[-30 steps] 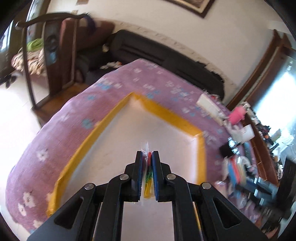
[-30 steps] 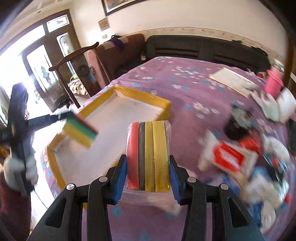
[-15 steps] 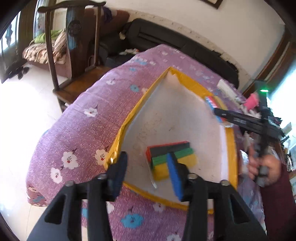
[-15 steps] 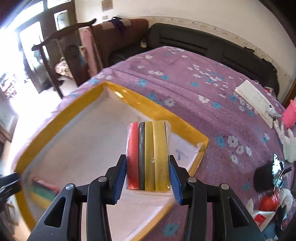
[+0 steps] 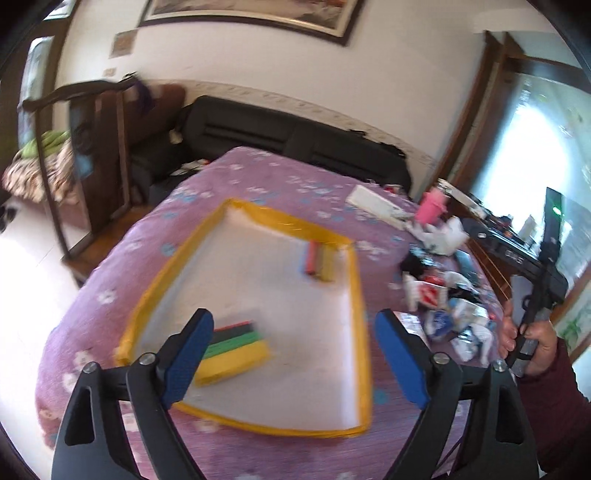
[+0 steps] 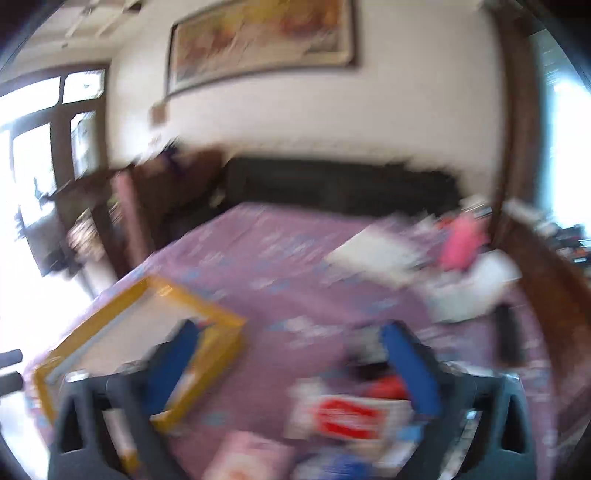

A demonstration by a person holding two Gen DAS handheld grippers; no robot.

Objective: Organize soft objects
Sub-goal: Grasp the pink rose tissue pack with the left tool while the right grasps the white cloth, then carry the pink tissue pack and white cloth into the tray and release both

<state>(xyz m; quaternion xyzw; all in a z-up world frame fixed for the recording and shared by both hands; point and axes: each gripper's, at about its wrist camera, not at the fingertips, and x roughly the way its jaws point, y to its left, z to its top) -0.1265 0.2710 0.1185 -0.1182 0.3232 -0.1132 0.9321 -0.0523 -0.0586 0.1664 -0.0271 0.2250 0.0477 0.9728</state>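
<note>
Far left in the left wrist view, a dark wooden chair stands beside the bed, patterned cloth heaped behind it, bright floor below. The bed wears a purple floral cover, a black sofa runs along the far wall, and a framed picture hangs above.

On the cover lies a shallow white tray with a yellow rim. Near its left corner rests a pack of sponges, red, black, green and yellow layers, flat on the tray floor. The left gripper hovers over the near edge, blue pads spreading wide, nothing between them; the pack lies just beyond the left pad.

At the tray's far right corner lies a second sponge pack, close to the rim.

Right of the tray, a jumble of packets and wrappers crowds the cover, with a pink bottle farther back. At the right edge, a hand in a dark red sleeve grips a black handle.

The right wrist view is badly blurred: the right gripper is opening, pads wide apart and empty, above purple cover between the tray corner and a red-and-white packet.
</note>
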